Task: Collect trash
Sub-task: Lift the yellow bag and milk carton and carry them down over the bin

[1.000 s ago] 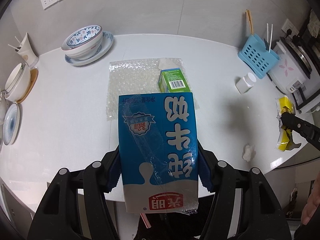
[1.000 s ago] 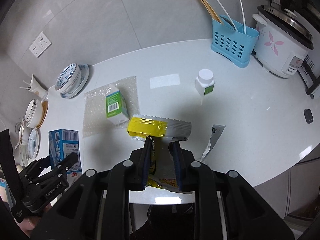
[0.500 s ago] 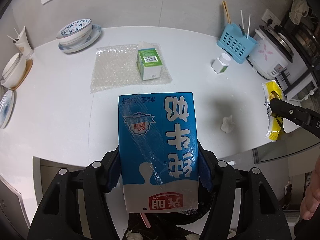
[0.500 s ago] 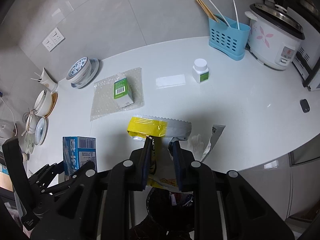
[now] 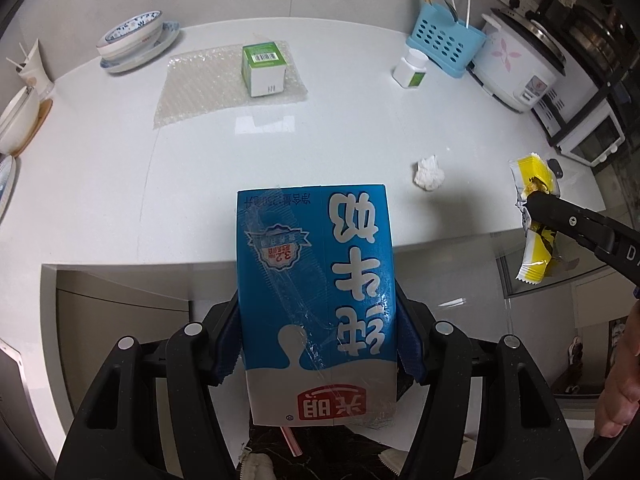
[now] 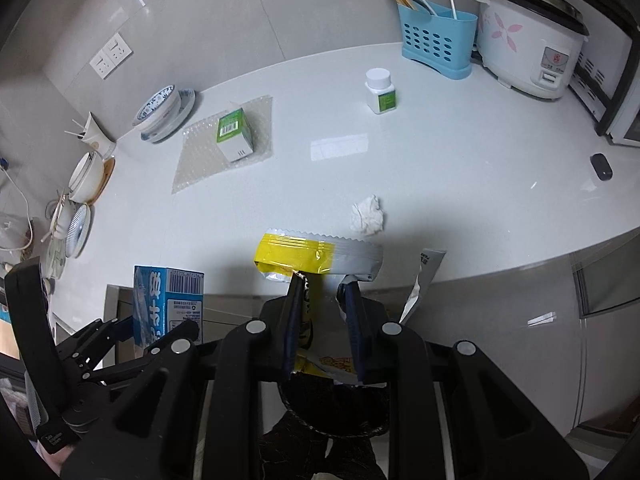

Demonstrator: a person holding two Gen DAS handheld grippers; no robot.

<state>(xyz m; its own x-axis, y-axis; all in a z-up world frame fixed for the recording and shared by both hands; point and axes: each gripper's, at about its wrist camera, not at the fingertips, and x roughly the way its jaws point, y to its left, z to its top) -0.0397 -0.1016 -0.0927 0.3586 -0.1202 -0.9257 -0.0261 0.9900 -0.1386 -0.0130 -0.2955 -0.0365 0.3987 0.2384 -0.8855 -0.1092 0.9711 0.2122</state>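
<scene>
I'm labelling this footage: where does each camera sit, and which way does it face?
Left wrist: on the left hand-held gripper, looking steeply down at the counter edge over its clamped milk carton; a hand shows.
Right wrist: on the right hand-held gripper, looking down over its yellow wrapper.
Shared: crumpled tissue, green box.

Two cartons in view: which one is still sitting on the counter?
The small green-and-white carton, standing on the bubble wrap sheet near the back of the counter. The blue milk carton is clamped in the left gripper, off the counter.
</scene>
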